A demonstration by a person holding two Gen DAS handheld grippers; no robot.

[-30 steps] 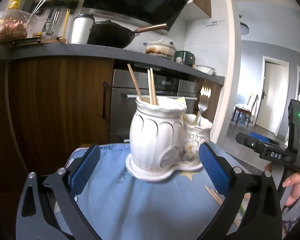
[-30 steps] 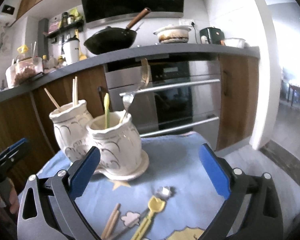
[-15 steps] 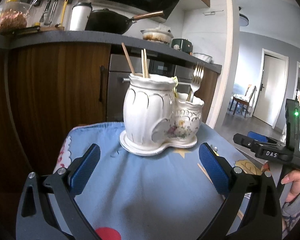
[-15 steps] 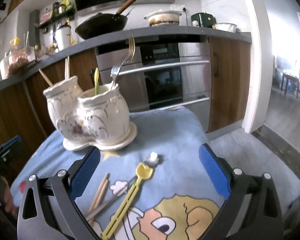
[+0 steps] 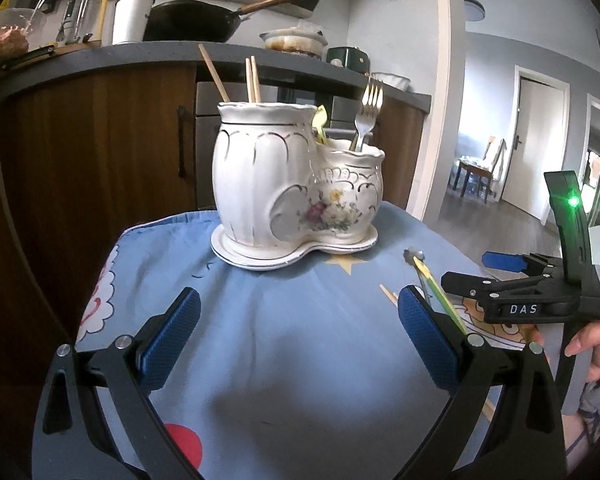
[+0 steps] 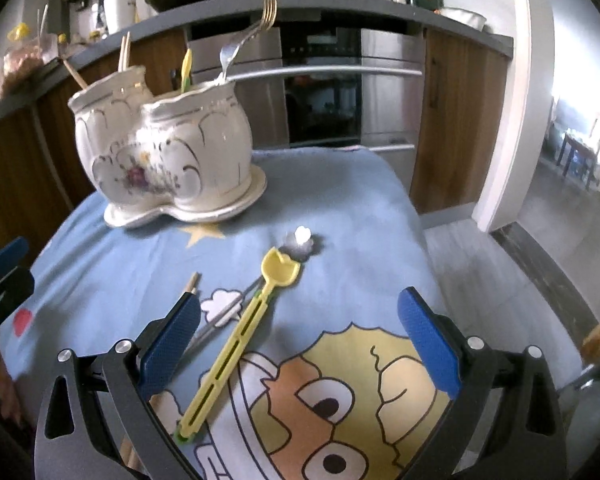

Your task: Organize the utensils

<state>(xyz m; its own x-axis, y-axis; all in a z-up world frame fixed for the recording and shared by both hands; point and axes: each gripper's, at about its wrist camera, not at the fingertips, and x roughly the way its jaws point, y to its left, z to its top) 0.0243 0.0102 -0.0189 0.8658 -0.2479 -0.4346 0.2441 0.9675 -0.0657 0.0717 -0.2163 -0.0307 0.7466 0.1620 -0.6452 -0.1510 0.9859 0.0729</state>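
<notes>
The white ceramic double holder stands at the far side of the blue cartoon tablecloth — 3 wooden chopsticks in its taller pot, a fork and a yellow-handled utensil in the shorter. The right gripper, spread wide and empty, hovers over the yellow spoon, which lies between its fingers beside 2 loose chopsticks and a metal utensil. The left gripper is also wide, holding nothing. The right tool's body reads "DAS".

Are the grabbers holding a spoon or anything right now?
No, nothing. The left gripper and right gripper both have open, empty jaws; the yellow spoon lies loose on the cloth.
</notes>
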